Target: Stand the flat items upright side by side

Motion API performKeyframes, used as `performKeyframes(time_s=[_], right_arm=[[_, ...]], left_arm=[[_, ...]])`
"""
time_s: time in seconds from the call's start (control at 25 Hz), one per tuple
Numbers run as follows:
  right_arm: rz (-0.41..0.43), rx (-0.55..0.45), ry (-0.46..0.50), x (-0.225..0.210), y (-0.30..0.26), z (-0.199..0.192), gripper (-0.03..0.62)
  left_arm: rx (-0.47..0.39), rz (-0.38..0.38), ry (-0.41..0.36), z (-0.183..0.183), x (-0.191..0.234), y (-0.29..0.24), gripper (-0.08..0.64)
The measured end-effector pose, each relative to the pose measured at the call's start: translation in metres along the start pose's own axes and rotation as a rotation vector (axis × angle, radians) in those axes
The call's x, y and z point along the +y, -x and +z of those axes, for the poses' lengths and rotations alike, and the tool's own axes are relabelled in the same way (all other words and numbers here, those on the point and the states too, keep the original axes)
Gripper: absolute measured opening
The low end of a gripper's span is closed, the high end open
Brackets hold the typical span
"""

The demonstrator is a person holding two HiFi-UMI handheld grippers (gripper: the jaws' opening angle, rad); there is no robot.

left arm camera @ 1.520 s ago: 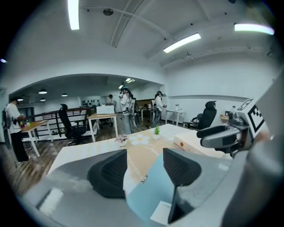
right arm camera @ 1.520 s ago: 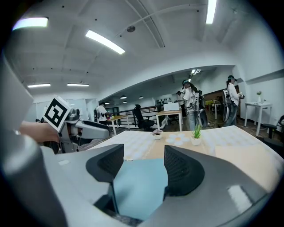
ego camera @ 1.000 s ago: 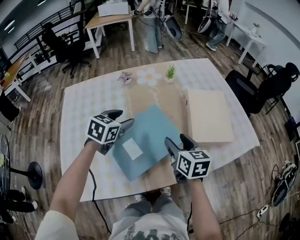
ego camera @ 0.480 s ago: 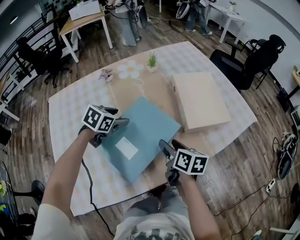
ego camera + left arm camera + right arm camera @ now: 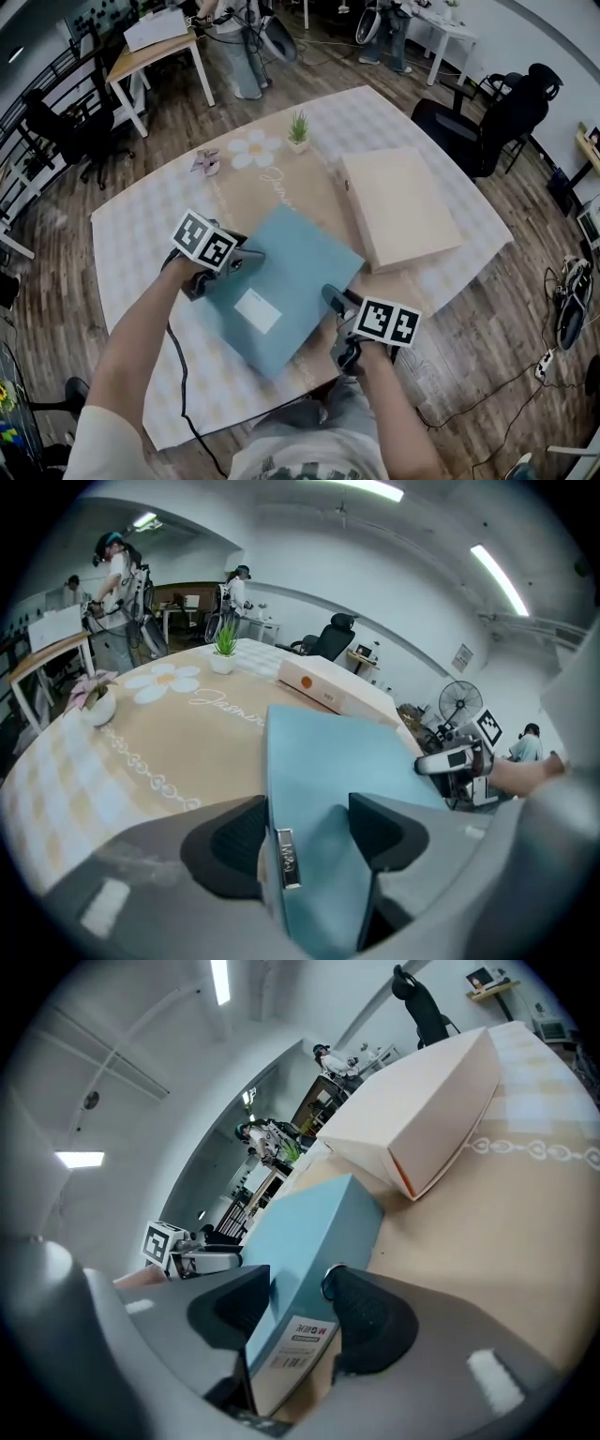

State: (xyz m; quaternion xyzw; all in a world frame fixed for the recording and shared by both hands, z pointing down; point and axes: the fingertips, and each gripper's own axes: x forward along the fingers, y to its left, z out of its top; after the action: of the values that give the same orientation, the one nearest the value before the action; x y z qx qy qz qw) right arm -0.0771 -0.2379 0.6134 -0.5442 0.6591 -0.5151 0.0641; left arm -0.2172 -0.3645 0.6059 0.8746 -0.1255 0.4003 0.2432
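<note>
A flat light-blue file box (image 5: 281, 281) lies slanted on the tan runner (image 5: 281, 187), with a white label on its top. My left gripper (image 5: 246, 261) straddles the box's left edge. In the left gripper view the blue box (image 5: 328, 780) fills the gap of the left gripper (image 5: 305, 832); its jaws are closing and a slight gap still shows at one pad. My right gripper (image 5: 334, 300) is at the near right corner. In the right gripper view the right gripper (image 5: 295, 1302) is closing, both pads against the blue box (image 5: 309, 1232). A flat beige box (image 5: 403, 206) lies to the right.
A small green plant (image 5: 299, 128) and a pink flower pot (image 5: 206, 163) stand at the far end of the checked tablecloth (image 5: 141, 234). Office chairs (image 5: 506, 112) stand by the table's right side. People and desks are farther back.
The view has shifted, and both grippers have closed in on the blue box's opposite edges. The box has turned slightly and sits a bit nearer to me.
</note>
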Motion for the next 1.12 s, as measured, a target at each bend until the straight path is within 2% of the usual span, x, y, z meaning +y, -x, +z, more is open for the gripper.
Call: performKeyframes(time_s=[0.2, 0.32, 0.64, 0.92, 1.12], right_arm=[[-0.01, -0.01, 0.032, 0.005, -0.002, 0.002, 0.2], [-0.007, -0.037, 0.095, 0.019, 0.002, 0.017, 0.196], [-0.026, -0.162, 0.431, 0.075, 0.029, 0.092, 0.192], [-0.05, -0.223, 0.696, 0.115, 0.037, 0.133, 0.19], [-0.072, -0.322, 0.91, 0.143, 0.044, 0.151, 0.186]], left_arm=[[-0.019, 0.009, -0.019, 0.001, 0.001, 0.004, 0.285], [-0.074, 0.022, -0.043, 0.014, 0.0, 0.017, 0.282], [-0.316, 0.12, -0.102, 0.077, -0.008, 0.063, 0.282], [-0.483, 0.179, -0.092, 0.104, -0.007, 0.089, 0.281], [-0.592, 0.234, -0.091, 0.121, -0.004, 0.104, 0.281]])
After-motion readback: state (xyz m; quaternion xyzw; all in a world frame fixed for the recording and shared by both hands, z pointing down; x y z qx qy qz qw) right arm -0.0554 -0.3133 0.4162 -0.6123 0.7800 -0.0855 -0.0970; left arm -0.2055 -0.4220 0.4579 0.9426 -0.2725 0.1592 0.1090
